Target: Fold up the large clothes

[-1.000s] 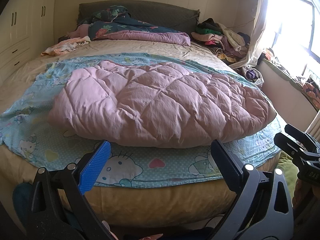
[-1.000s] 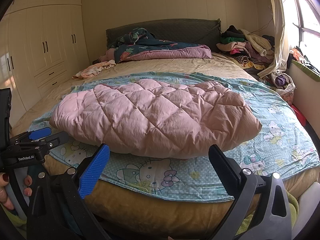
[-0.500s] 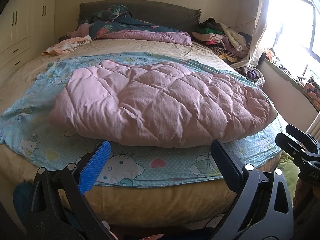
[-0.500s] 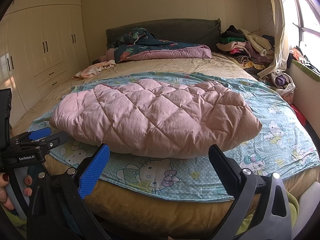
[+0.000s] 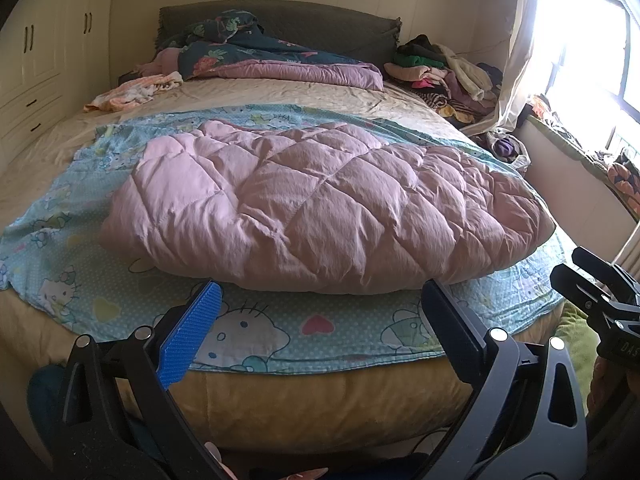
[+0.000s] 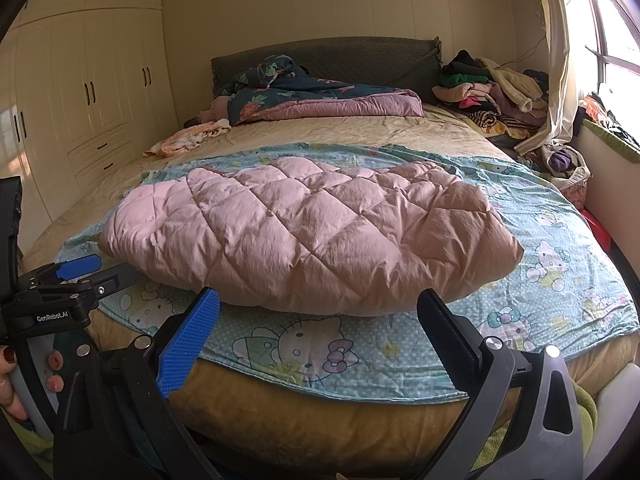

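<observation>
On the bed's Hello Kitty sheet (image 5: 256,332) lies a pink quilted coat (image 5: 320,208); left claw (image 5: 320,312) and right claw (image 6: 316,312) hover released.

Bed with bedding and clothes spread across it

The bed (image 6: 320,420) has a tan sheet and a dark headboard (image 6: 360,60). A light blue cartoon-print sheet (image 6: 552,240) covers its near half, and a pink quilted coat (image 6: 312,236) lies on that. Near the headboard rest a dark floral duvet (image 6: 304,96), a small orange-and-white garment (image 6: 188,140) and a pile of clothes (image 6: 492,92).
</observation>
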Motion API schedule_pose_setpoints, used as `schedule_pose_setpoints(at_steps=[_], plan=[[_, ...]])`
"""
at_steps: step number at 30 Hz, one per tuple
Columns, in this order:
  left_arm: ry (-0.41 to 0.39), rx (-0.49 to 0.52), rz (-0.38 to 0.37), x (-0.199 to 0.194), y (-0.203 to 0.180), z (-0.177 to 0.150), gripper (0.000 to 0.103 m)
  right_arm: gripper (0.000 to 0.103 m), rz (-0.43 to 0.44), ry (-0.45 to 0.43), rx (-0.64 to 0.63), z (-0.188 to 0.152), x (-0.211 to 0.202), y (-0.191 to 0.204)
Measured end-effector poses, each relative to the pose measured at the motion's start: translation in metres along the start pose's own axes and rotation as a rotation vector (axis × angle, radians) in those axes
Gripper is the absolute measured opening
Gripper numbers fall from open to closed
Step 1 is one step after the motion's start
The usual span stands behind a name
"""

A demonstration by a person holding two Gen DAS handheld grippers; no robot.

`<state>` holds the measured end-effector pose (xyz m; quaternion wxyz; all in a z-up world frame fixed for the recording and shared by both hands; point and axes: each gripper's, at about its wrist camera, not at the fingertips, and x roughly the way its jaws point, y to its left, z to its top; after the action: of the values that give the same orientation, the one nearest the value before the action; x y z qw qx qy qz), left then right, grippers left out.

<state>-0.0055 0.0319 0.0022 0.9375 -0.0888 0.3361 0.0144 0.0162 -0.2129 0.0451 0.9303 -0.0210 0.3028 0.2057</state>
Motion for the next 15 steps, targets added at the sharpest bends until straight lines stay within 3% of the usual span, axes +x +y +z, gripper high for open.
schedule_pose_setpoints(at_steps=[6,13,15], plan=[[-0.002,0.0,-0.009,-0.001,0.003,-0.001,0.094,0.099,-0.004,-0.005,0.0,0.0,0.0,0.0],[0.013,0.005,0.026,-0.001,0.007,-0.005,0.094,0.099,-0.016,-0.004,0.015,0.0,-0.002,-0.004],[0.022,-0.003,0.07,0.0,0.013,-0.005,0.094,0.099,-0.027,-0.014,0.033,0.0,-0.004,-0.011]])
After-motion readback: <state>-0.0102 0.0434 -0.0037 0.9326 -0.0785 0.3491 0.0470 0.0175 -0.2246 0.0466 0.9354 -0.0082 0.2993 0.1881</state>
